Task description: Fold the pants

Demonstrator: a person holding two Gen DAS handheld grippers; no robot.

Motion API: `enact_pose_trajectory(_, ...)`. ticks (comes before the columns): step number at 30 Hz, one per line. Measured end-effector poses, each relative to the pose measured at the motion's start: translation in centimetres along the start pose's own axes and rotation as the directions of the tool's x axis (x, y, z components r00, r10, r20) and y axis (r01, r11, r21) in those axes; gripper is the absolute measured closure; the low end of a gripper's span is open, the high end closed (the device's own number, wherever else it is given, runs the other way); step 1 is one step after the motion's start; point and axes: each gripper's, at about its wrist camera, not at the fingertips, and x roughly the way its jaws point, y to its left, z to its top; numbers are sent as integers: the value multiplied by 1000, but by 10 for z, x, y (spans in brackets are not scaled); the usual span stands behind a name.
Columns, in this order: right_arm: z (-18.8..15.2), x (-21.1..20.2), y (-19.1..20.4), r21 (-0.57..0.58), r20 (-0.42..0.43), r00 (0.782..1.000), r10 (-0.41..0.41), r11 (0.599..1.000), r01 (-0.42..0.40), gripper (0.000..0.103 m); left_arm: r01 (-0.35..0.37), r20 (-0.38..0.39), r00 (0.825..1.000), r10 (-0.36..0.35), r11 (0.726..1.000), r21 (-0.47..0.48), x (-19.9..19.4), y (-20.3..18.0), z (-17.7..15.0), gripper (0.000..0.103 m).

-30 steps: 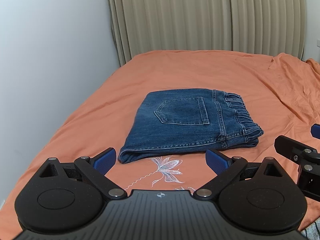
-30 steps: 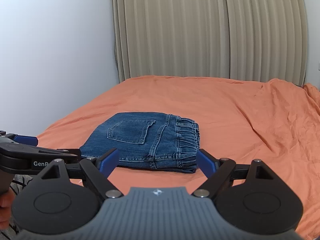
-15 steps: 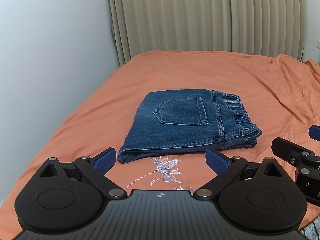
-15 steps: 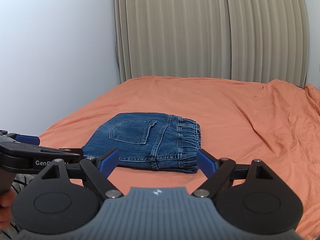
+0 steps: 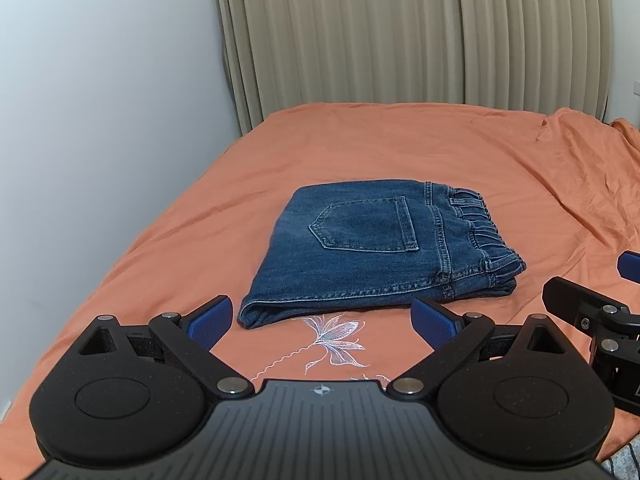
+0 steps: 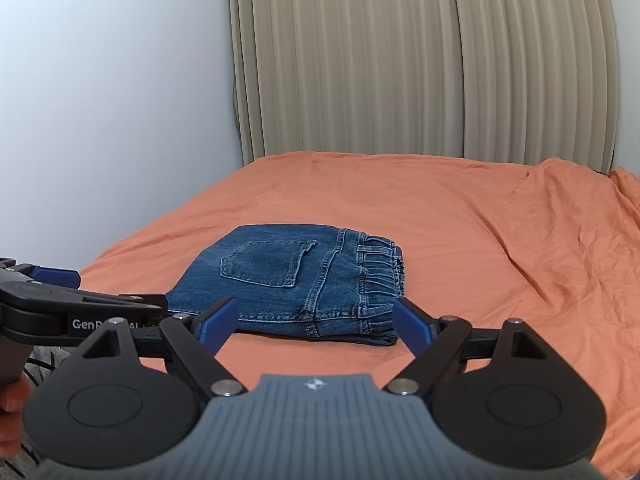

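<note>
Both my grippers, left (image 5: 322, 322) and right (image 6: 316, 326), have fingers spread wide, gripping nothing. Folded jeans (image 5: 376, 248) lie flat just beyond them, on the orange bedsheet (image 5: 400, 144), waistband right.

Black tool (image 5: 322, 322), blue pads (image 5: 210, 318), silver screws

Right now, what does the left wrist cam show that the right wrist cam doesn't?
Only the left wrist view shows the white embroidered flower on the sheet just in front of the jeans, and the right claw entering from the right edge.

Only the right wrist view shows the left claw's arm with part of a printed label, and a bit of a hand at the lower left.

Both show the folded jeans, pocket up, on the orange sheet, the beige curtain, and each camera's own claw open and empty.
</note>
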Motion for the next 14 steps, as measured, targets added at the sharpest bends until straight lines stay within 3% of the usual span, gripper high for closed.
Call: enact_pose_trajectory(14,-1,-2,0,4,-3,1000,2,1000,-2,22,-5,13,1000,5,1000,8,-3,-2,0,0)
